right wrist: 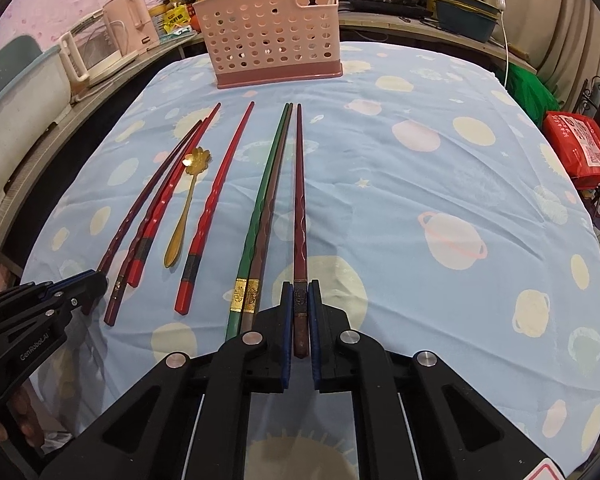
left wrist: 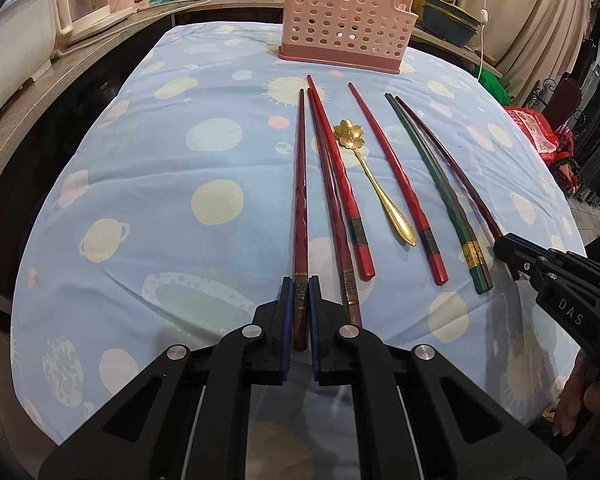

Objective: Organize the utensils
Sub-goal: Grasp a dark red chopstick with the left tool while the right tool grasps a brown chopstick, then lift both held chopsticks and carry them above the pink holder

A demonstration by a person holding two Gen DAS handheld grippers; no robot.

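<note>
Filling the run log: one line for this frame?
left gripper: shut on leftmost dark red chopstick | right gripper: shut on rightmost dark red chopstick | pink perforated plastic holder: beyond the row

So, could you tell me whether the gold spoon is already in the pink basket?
No, the gold spoon lies on the tablecloth among the chopsticks, short of the pink basket.

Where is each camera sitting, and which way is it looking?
Left wrist: sits on the left gripper, looking along its fingers over the table toward the basket; its jaws are shut on the leftmost chopstick, and the right gripper shows at right.
Right wrist: sits on the right gripper, facing the basket too; its jaws are shut on the rightmost chopstick, and the left gripper shows at left.
Both share: the basket, the gold spoon, the chopstick row and the cloth.
</note>
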